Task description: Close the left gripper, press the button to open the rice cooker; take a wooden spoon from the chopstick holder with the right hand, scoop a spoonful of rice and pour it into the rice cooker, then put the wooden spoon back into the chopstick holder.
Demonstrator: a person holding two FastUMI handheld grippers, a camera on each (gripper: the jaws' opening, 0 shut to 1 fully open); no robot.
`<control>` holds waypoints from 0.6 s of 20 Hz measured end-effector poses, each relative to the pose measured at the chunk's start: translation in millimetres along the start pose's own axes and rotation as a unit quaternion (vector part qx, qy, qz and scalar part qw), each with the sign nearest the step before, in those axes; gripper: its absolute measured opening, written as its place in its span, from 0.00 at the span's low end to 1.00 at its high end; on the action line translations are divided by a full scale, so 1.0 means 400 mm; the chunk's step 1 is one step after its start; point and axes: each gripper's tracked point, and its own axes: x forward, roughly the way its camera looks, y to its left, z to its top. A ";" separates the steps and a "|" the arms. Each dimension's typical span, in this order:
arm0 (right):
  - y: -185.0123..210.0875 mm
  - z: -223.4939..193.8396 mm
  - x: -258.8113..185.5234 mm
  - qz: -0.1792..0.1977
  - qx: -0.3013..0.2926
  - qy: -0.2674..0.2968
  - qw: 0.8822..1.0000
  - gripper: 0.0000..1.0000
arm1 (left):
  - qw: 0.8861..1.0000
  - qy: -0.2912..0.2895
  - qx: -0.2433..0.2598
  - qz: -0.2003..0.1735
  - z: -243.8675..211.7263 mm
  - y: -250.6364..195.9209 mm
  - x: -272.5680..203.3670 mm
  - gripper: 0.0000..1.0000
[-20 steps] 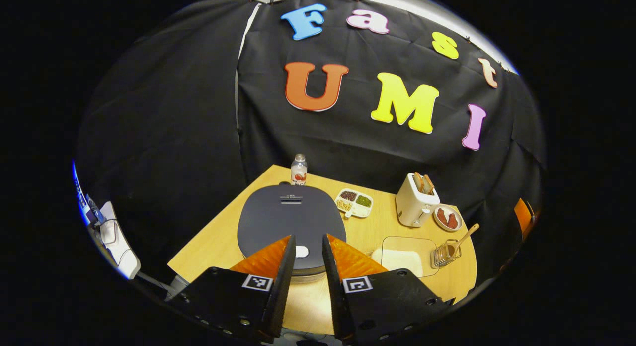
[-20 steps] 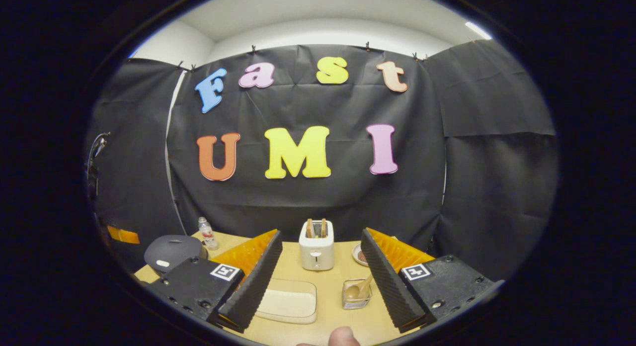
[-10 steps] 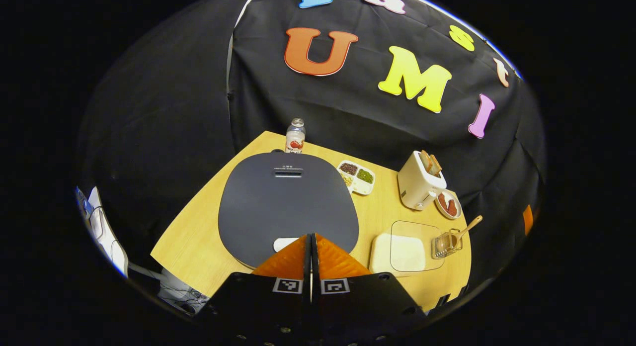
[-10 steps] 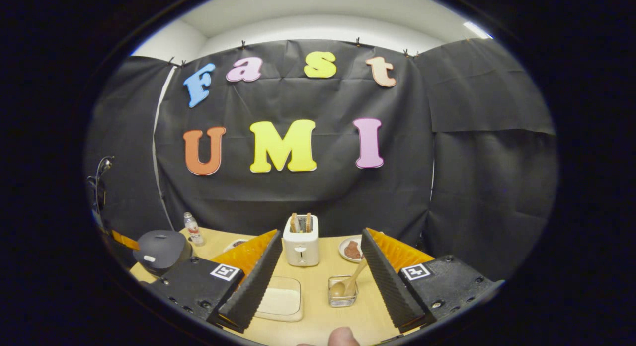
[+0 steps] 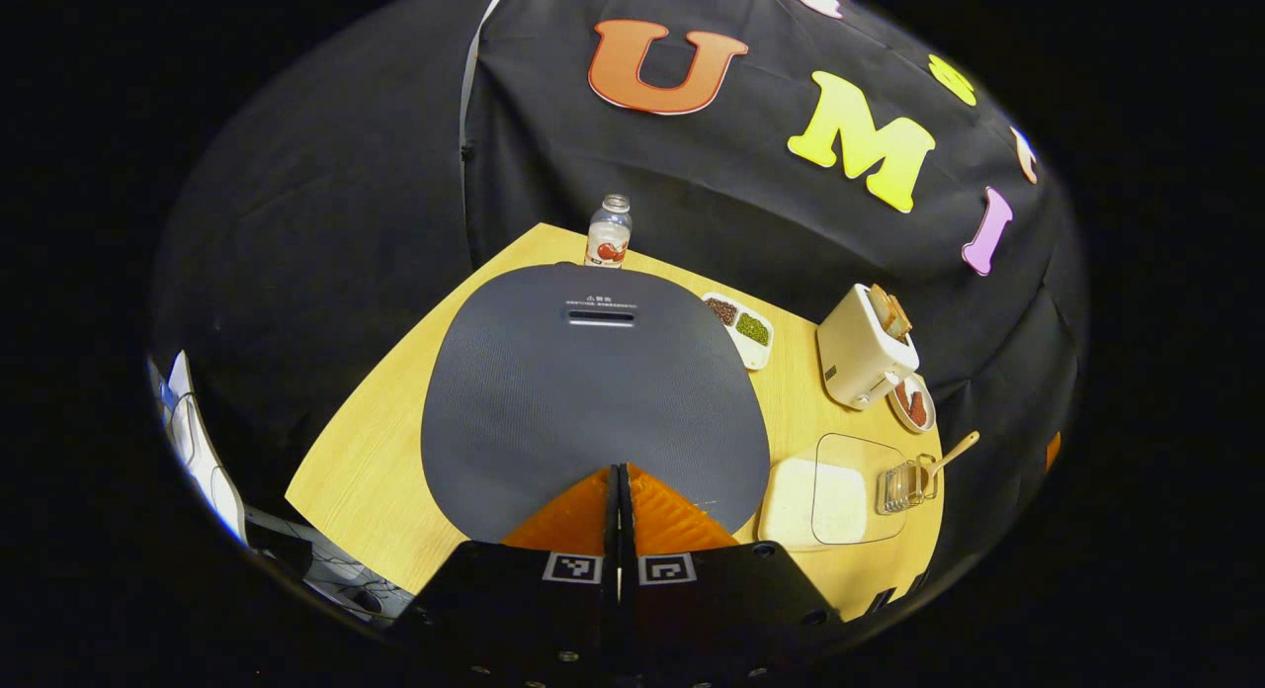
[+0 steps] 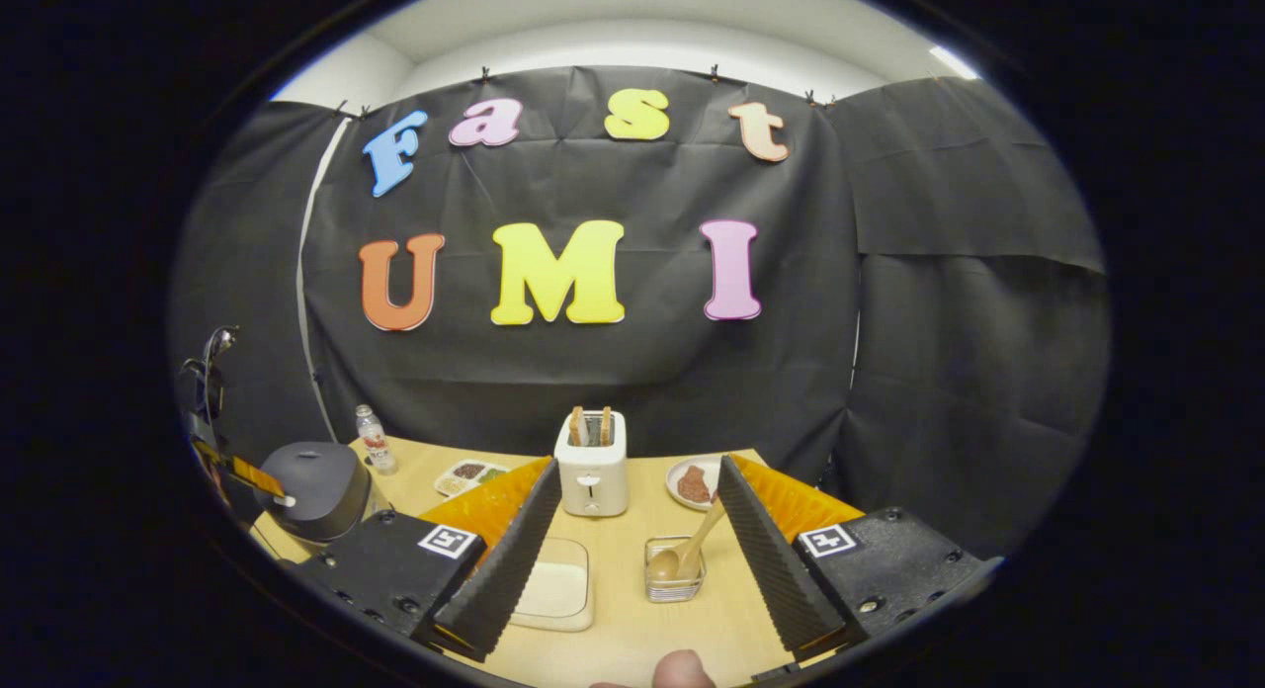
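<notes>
Dark-grey rice cooker lid (image 5: pixel 593 391) lies under my left claw (image 5: pixel 620 471), fingers pressed together at its near edge. My right claw (image 6: pixel 632 530) gapes apart, facing the wooden spoon (image 6: pixel 692 550) in the chopstick holder (image 6: pixel 675 581).

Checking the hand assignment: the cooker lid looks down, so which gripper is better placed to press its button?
Left. The left gripper is shut, its tips over the front edge of the dark grey rice cooker. The right gripper is open, facing the wooden spoon.
</notes>
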 end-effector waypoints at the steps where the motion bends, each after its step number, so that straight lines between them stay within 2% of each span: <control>1: 0.006 -0.005 0.000 0.001 -0.002 0.004 1.000 1.00 | 1.000 0.002 -0.001 0.000 -0.005 0.005 0.002 0.00; 3: 0.018 -0.011 0.000 0.004 -0.001 0.008 1.000 1.00 | 1.000 0.016 -0.012 0.003 -0.021 0.006 0.000 0.00; 6: 0.039 -0.019 -0.003 0.011 0.001 0.011 1.000 1.00 | 1.000 0.020 -0.003 0.014 -0.028 0.008 0.004 0.01; 12: 0.063 0.001 -0.018 0.024 0.001 0.004 1.000 1.00 | 0.999 0.008 -0.038 -0.021 -0.018 0.010 -0.002 0.00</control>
